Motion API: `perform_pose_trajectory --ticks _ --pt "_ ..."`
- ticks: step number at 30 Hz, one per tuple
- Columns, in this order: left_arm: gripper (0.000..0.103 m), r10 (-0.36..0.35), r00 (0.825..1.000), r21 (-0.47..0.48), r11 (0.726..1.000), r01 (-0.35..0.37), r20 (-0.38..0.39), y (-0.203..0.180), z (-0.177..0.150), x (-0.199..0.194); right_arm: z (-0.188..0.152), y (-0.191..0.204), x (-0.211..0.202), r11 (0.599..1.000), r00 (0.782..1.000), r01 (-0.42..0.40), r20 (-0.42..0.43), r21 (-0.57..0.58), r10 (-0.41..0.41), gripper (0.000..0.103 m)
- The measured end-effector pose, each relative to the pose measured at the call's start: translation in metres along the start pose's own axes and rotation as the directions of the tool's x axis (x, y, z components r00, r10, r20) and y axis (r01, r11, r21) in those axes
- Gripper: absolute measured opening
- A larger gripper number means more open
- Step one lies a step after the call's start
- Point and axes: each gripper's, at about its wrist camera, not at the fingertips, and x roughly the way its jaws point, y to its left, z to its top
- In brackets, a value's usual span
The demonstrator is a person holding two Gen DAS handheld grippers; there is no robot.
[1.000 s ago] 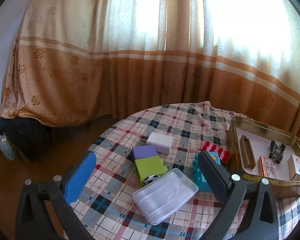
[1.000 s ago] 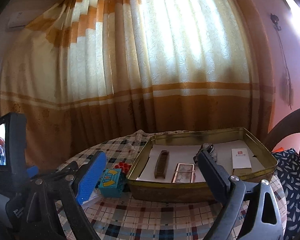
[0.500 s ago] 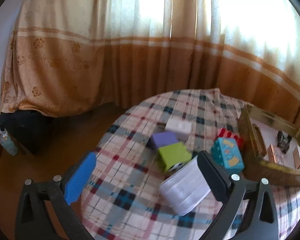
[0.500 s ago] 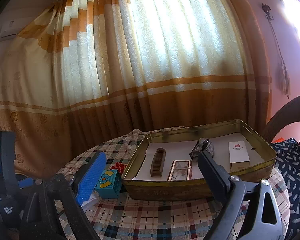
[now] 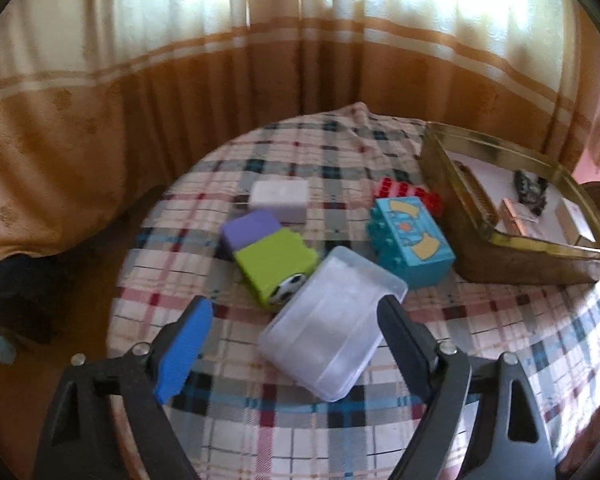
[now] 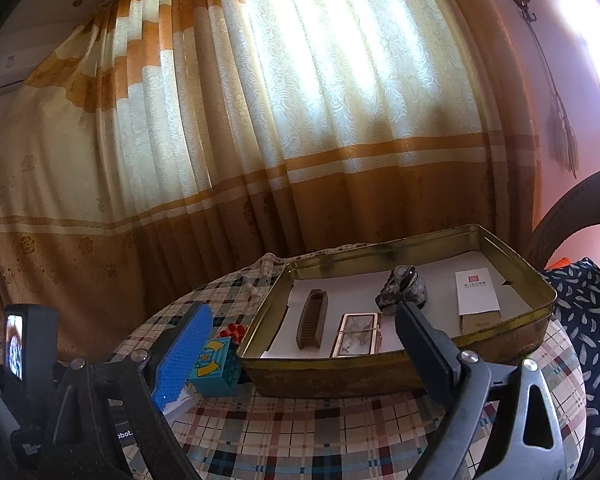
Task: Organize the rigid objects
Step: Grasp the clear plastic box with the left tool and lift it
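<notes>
Left gripper (image 5: 296,328) is closing around the clear plastic box (image 5: 332,322), pads not yet pressing; right gripper (image 6: 304,344) hovers spread, empty. Gold tin tray (image 6: 540,292) holds four items; teal block (image 5: 410,240), green-purple block (image 5: 274,250), white box (image 5: 278,196) and red brick (image 5: 404,190) await on the tablecloth.

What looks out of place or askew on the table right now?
Nothing is spilled or broken. The clear plastic box lies skewed to the cloth's checks, one corner against the green block. Several blocks remain outside the gold tin. The left claw is closing around the clear box.
</notes>
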Motion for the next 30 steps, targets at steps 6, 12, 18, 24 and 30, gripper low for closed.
perform_pose_trajectory --ticks 6,12,18,24,30 --pt "0.086 -0.096 0.995 -0.03 0.995 0.095 -0.038 -0.001 -0.005 0.004 -0.001 0.0 0.0 1.0 1.0 0.002 -0.006 -0.002 -0.002 0.094" --pt "0.068 -0.046 0.994 0.074 0.996 0.054 -0.103 -0.023 -0.004 0.016 0.0 0.001 0.0 1.0 1.0 0.003 -0.011 -0.001 -0.003 0.094" --pt "0.061 -0.116 0.988 0.004 0.993 0.117 -0.099 -0.008 -0.006 0.018 0.001 0.001 0.002 1.0 1.0 0.003 -0.018 -0.005 -0.003 0.094" --pt "0.059 -0.127 0.991 -0.092 0.988 0.122 -0.045 0.006 -0.011 0.008 0.0 0.004 0.006 1.0 0.999 -0.008 -0.037 -0.026 0.008 0.094" --pt "0.054 -0.069 0.993 -0.143 0.986 0.082 0.092 0.013 -0.021 -0.019 0.0 0.013 0.012 0.997 0.996 -0.049 -0.073 -0.067 0.044 0.094"
